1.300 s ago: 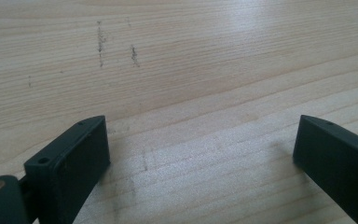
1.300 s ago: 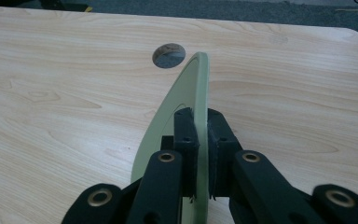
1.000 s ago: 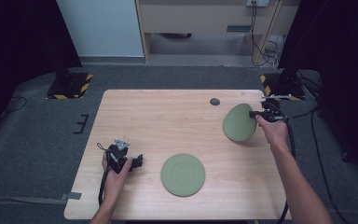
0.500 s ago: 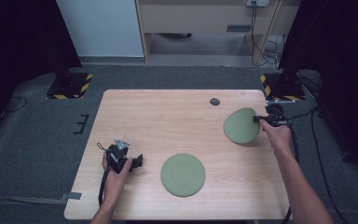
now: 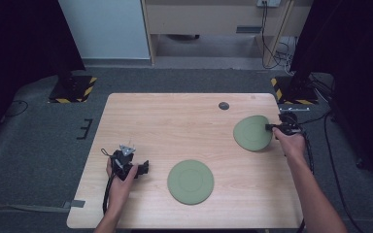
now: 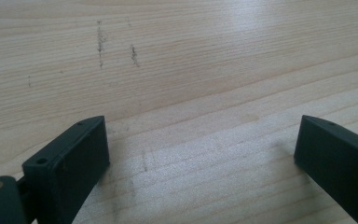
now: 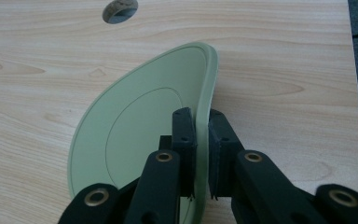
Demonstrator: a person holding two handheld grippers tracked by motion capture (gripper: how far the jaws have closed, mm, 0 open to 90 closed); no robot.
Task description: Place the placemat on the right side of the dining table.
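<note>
Wooden table (image 5: 175, 126), cable hole (image 5: 224, 105), 2 plates (image 5: 191, 181).

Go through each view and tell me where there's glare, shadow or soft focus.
High view: even light on the table, dark curtains at both sides, soft overall. Left gripper view: pale glare on the wood at upper right, faint shadow under the left gripper, its near parts blurred. Right gripper view: right gripper sharp on the plate, slight sheen on the wood.
</note>
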